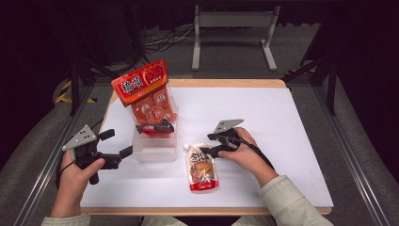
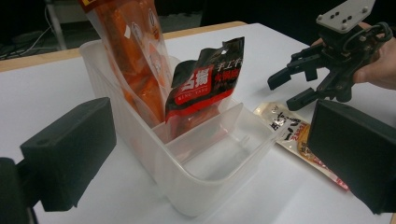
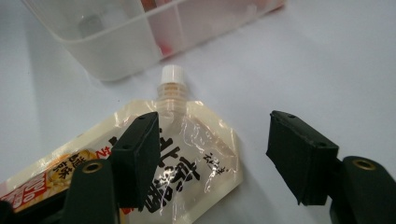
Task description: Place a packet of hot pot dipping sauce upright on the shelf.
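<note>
Right gripper (image 1: 212, 144) sits near the middle of the white table (image 1: 282, 122), jaws spread wide and holding nothing, poised over the top of a flat clear spouted pouch with white screw cap and red-and-tan print (image 1: 202, 168). In the right gripper view one jaw overlaps the pouch's upper corner just below the cap; whether it touches cannot be told. The other jaw is off the pouch, over bare table. The pouch lies flat toward the near edge, cap pointing at a translucent rectangular plastic bin with an inner divider (image 1: 155, 150), which stands just beside it on the left. In the bin's far compartment a tall orange-red snack bag (image 1: 147, 92) stands upright, and a smaller black-and-red packet (image 1: 155, 127) leans against it; the near compartment is empty. Left gripper (image 1: 118, 148) is near the left edge, jaws wide, empty, aimed at the bin.
</note>
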